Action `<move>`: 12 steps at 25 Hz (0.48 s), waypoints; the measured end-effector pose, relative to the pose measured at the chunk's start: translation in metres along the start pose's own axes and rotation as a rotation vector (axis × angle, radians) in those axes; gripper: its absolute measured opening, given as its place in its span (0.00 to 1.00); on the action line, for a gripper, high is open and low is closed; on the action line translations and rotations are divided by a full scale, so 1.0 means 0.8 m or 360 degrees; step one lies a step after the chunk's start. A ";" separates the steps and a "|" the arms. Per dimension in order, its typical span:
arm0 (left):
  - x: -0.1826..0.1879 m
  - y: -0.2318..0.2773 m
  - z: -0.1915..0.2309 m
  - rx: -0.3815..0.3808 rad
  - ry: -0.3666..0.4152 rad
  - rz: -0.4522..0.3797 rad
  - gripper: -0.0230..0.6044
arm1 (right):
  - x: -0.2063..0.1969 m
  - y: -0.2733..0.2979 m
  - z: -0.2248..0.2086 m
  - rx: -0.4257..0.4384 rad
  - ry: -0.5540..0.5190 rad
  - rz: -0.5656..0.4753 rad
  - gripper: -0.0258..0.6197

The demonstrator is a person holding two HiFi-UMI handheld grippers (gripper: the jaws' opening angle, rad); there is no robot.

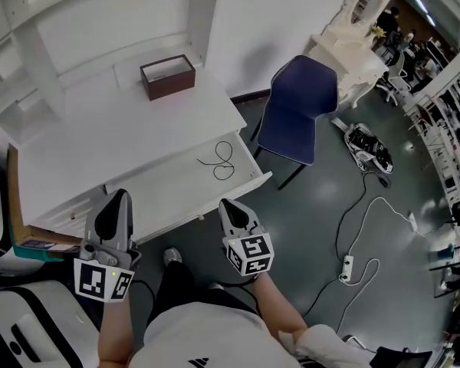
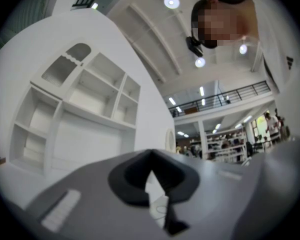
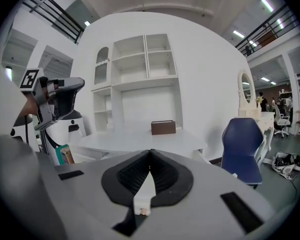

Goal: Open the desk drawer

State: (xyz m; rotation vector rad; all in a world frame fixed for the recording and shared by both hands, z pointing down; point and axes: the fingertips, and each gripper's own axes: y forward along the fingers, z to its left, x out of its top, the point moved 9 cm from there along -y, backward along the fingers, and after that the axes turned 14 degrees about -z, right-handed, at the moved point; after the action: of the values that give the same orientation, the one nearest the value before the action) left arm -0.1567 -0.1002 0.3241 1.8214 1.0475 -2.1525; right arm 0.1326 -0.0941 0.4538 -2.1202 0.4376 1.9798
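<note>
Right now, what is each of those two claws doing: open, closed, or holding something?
Left gripper: closed, holding nothing.
Right gripper: closed, holding nothing.

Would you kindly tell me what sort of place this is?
Probably a large workshop hall staged as a room: a white desk with shelves, a blue chair, a power strip on the grey floor, and a railed balcony.
</note>
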 end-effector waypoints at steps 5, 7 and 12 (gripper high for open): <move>0.004 0.002 -0.010 -0.0015 -0.0001 -0.0010 0.04 | 0.032 -0.006 0.000 -0.0002 -0.0043 -0.0066 0.04; 0.005 0.003 -0.013 -0.0021 -0.0003 -0.0012 0.04 | 0.045 -0.009 -0.001 -0.0006 -0.0056 -0.0100 0.04; 0.007 0.006 -0.022 -0.0043 -0.0001 -0.0018 0.04 | 0.074 -0.018 -0.001 -0.0012 -0.0083 -0.0169 0.04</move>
State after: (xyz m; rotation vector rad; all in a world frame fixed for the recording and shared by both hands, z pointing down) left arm -0.1411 -0.0920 0.3163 1.8071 1.0840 -2.1347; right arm 0.1414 -0.0854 0.3945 -2.0456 0.3024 1.9753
